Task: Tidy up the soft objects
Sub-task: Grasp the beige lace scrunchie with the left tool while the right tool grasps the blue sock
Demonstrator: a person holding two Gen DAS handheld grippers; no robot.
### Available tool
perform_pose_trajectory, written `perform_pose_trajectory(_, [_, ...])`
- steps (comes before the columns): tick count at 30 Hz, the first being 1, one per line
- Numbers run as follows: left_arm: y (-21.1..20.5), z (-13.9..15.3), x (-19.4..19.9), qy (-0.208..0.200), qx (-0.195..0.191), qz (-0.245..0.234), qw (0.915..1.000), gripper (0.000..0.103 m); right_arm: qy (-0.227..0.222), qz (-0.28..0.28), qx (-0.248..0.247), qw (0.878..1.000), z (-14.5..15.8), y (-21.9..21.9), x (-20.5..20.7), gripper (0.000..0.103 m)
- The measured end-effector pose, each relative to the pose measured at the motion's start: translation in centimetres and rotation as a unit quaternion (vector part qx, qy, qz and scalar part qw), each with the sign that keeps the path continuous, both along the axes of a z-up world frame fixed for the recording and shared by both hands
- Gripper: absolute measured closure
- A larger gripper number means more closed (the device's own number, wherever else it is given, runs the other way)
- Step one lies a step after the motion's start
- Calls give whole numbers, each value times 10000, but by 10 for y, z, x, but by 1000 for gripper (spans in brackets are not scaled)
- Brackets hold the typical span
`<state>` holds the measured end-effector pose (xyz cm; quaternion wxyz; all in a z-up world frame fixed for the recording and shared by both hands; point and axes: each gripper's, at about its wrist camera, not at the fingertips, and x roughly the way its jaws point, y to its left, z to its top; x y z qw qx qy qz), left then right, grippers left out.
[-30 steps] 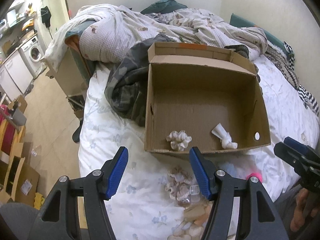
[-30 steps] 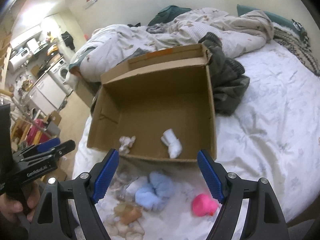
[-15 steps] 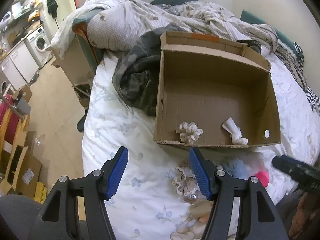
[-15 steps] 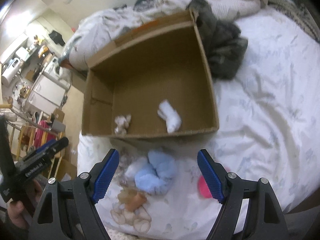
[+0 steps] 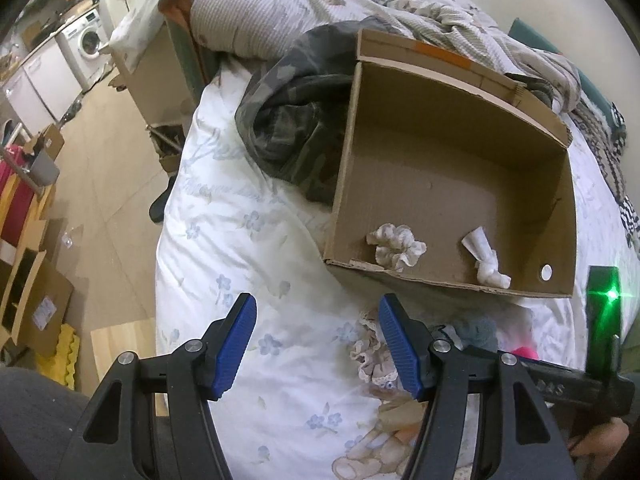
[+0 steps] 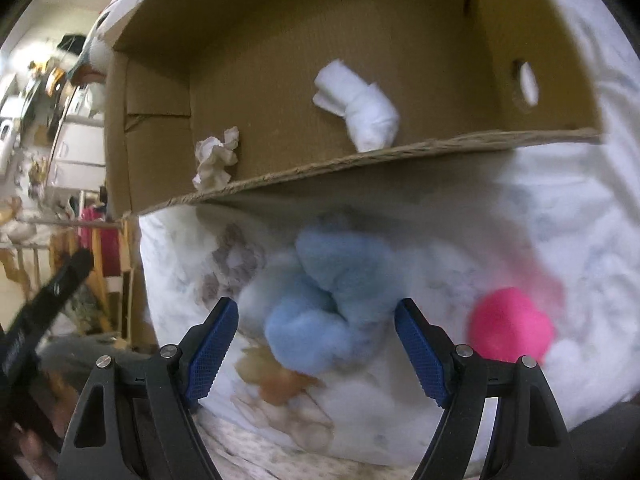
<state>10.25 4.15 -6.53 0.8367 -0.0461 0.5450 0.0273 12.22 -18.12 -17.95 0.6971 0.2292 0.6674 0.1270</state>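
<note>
An open cardboard box lies on the bed, also in the right wrist view. It holds a patterned scrunchie and a white rolled sock. In front of the box lie a fluffy blue scrunchie, a pink soft ball and a frilly patterned scrunchie. My right gripper is open, low over the blue scrunchie, which sits between its fingers. My left gripper is open and empty above the sheet, left of the frilly scrunchie.
A dark camouflage garment lies against the box's left side. A rumpled duvet covers the far bed. The bed's left edge drops to a floor with cardboard boxes. The sheet has a teddy print.
My right gripper has dropped down and forward to the blue scrunchie, now between its fingers. My left gripper has shifted left and tilted; the box sits farther right in its view.
</note>
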Motion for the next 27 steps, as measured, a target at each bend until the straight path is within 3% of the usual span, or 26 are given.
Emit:
perform_pose_trajectory(2, [0, -2, 0, 28, -14, -8, 10000, 43, 136, -98, 4, 9999, -8, 5, 4, 5])
perform_pose_trajectory(9, [-7, -7, 2, 50, 137, -90, 9999, 43, 260, 84, -256, 9993, -25, 25, 9, 4])
perform_pose_trajectory(11, [-9, -9, 3, 92, 169, -105, 9998, 43, 174, 244, -405, 9987, -22, 29, 7, 19])
perform_pose_trajectory(13, [-8, -13, 4, 186, 103, -106, 9997, 43, 110, 360, -362, 9986, -19, 30, 6, 50])
perform_pose_trajectory(15, [-7, -20, 6, 336, 40, -66, 9994, 43, 36, 427, -334, 9985, -15, 31, 4, 57])
perform_pose_trajectory(21, [-6, -47, 12, 891, -361, -43, 9954, 43, -398, 136, -156, 9990, 23, 12, -10, 60])
perform_pose_trajectory(27, [-26, -83, 26, 1472, -634, -367, 9864, 43, -661, -103, 292, 9973, 53, -16, -35, 60])
